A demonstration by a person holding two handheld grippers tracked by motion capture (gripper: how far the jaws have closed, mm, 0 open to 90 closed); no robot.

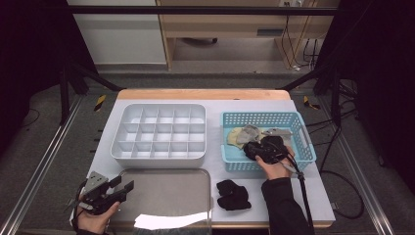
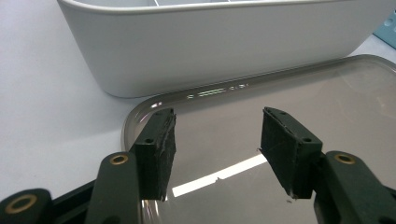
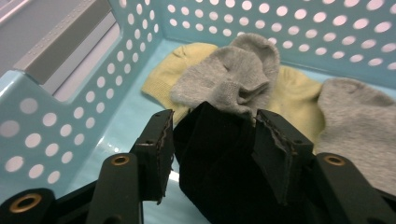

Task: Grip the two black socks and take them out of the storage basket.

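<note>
While your right gripper [image 3: 212, 140] reaches into the blue basket [image 1: 303, 147] at the right, a black sock [image 3: 215, 168] sits between its jaws, though a firm pinch cannot be confirmed. Grey and yellow socks lie just beyond it. Your left gripper [image 2: 217, 144] hovers spread and empty over the near-left metal tray [image 2: 327, 98].

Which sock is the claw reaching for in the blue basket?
Find the blue basket on the table's right side, beside the white divided tray. Inside it, the right claw sits around a black sock, which lies at the basket's near end. The other socks there are grey or yellow; this is the basket's dark one.
</note>
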